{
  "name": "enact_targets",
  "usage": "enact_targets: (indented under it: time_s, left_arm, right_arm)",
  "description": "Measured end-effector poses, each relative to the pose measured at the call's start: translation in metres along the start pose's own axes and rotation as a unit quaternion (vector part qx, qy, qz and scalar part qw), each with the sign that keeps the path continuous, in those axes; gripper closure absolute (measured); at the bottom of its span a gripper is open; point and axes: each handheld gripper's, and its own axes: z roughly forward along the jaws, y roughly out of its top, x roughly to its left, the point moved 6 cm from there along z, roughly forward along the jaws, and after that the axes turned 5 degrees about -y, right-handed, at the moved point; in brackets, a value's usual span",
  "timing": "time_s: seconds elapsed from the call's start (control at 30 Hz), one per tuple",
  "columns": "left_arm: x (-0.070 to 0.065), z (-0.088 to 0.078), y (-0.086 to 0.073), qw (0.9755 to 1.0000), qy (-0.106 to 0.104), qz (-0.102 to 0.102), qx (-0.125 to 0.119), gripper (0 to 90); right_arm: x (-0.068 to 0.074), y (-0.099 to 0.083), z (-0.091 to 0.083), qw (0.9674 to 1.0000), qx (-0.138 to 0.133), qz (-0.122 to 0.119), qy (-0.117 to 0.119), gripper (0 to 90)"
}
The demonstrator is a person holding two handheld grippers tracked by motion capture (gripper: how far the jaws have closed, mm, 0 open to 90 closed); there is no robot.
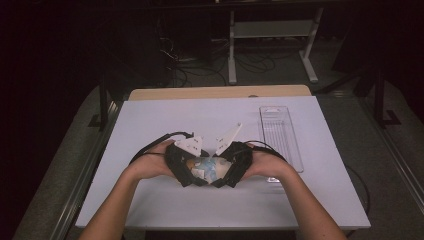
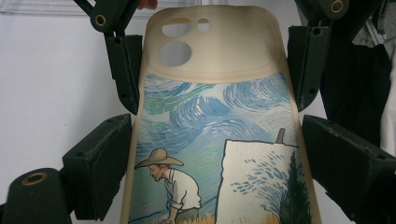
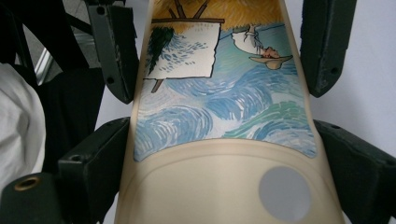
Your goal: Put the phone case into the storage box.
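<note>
Overhead, high view: the left gripper [image 1: 186,167] and the right gripper [image 1: 231,162] meet near the front middle of the white counter [image 1: 150,120], the phone case [image 1: 209,167] held between them above its surface.
Tray, high view: a clear plastic tray [image 1: 280,132] lies on the counter to the right of the right gripper, near it but apart.
Left gripper view: the phone case runs up between the left gripper's [image 2: 215,154] jaws, which stand wide and press on its two long edges; the camera cutouts are at the far end, where the other gripper's jaws clamp the same edges.
Right gripper view: the right gripper's [image 3: 219,158] jaws stand wide, closed on the case's long edges at the camera-cutout end.
Writing: no brand or lettering can be read; the case bears a painted scene of a figure in a straw hat, an easel and a swirling blue sky.
</note>
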Motion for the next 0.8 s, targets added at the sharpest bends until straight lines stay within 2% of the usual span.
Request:
enact_targets:
  time_s: [0.13, 0.2, 0.43, 0.57, 0.8]
  left_arm:
    - [0.0001, 0.0006, 0.0000, 1.0000, -0.001, 0.001, 0.000, 11.3]
    - [-0.0016, 0.0005, -0.0008, 0.9999, -0.004, -0.011, 0.000, 11.3]
    - [-0.0011, -0.0006, -0.0023, 1.0000, -0.006, -0.007, 0.001, 11.2]
    - [-0.0014, -0.0008, -0.0022, 1.0000, 0.006, 0.007, 0.000, 10.9]
    - [0.0011, -0.0052, -0.0021, 0.9998, 0.016, -0.006, -0.007, 3.7]
  right_arm:
    - [0.0005, -0.0005, 0.0001, 1.0000, 0.002, -0.008, -0.003, 9.6]
    - [0.0005, -0.0002, 0.0000, 0.9999, 0.003, -0.009, -0.004, 9.9]
    - [0.0012, 0.0012, 0.0010, 1.0000, 0.002, -0.006, 0.000, 10.5]
    - [0.0013, 0.0013, 0.0013, 1.0000, 0.003, -0.007, -0.001, 10.6]
    - [-0.0007, -0.0003, -0.0002, 1.0000, 0.005, 0.000, -0.007, 10.6]
